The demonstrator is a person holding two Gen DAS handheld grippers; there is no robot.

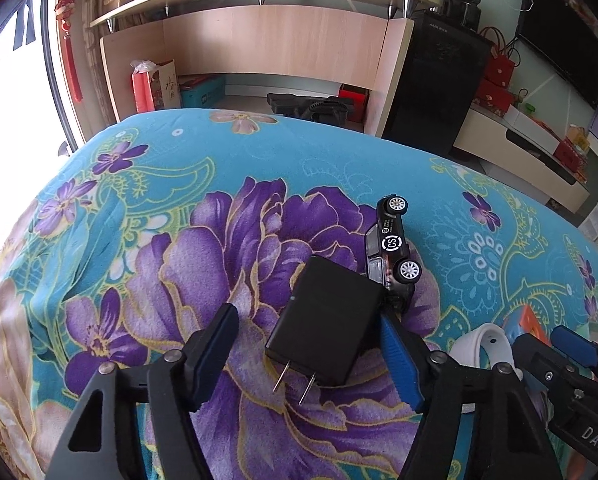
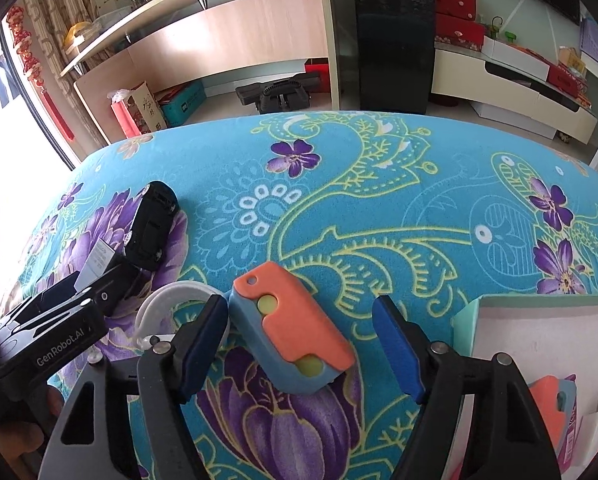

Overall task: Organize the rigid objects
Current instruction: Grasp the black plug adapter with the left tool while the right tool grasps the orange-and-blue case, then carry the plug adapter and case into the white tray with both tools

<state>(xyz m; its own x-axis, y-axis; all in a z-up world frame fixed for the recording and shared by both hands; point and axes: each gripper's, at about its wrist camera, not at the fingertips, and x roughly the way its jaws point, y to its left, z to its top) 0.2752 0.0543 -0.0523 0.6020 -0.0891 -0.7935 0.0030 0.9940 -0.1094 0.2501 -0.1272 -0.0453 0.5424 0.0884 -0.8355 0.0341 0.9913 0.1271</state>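
A black plug adapter [image 1: 325, 320] with two metal prongs lies on the flowered cloth between the fingers of my left gripper [image 1: 307, 316]. The right blue pad sits at its edge, the left pad stands clear, so the gripper is open. A black toy car [image 1: 393, 248] lies on its side just beyond the adapter. In the right wrist view, an orange and blue block toy [image 2: 291, 332] lies between the fingers of my right gripper [image 2: 299, 304]. The gripper is open, with a gap at the right pad.
A white curved band [image 2: 171, 300] lies between the two grippers. A pale box [image 2: 539, 320] at the right holds another orange and blue piece [image 2: 551, 400]. The cloth's far edge drops toward a wooden desk [image 1: 259, 40] and a black cabinet [image 1: 431, 80].
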